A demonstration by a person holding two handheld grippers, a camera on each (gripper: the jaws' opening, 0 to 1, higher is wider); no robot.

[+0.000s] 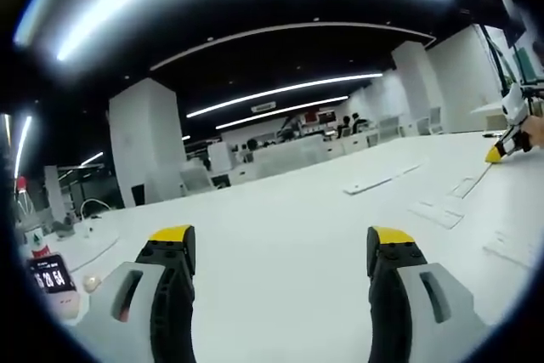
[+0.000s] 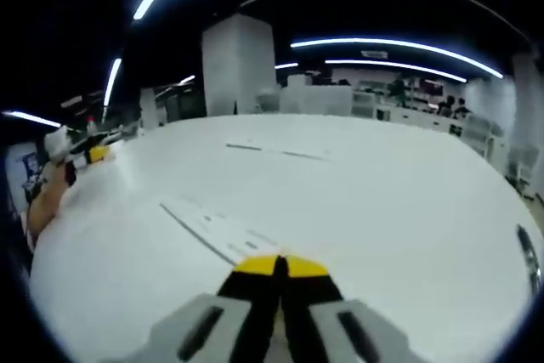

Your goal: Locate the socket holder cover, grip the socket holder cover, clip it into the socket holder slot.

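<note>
The left gripper (image 1: 285,248) hangs low over a wide white table (image 1: 289,210), its 2 yellow-tipped jaws spread wide with nothing between them. Ahead of it and off toward the table's right side lie several flat white pieces: a long narrow strip (image 1: 380,179) farthest out, then a flat plate (image 1: 436,213) nearer, and beside that a thinner outline (image 1: 463,186) that is too faint to name. Which of these is the cover cannot be told, as all are white on white. All lie well apart from the left jaws, ahead and to their right. At the table's left edge stand a small timer (image 1: 51,276) with a lit display and a red-topped bottle (image 1: 36,242).

The right gripper (image 2: 280,266) has its 2 jaws pressed together, tips touching, with nothing seen between them. Just ahead of those tips lies a long flat white strip (image 2: 217,231) (it has faint segments along it), running away toward the table's (image 2: 382,201) far left, its near end close to the jaws. Farther out lie 2 thin strips (image 2: 272,151) near the far edge. At the left edge the left gripper (image 2: 95,152) shows again, held by a hand (image 2: 44,197).
</note>
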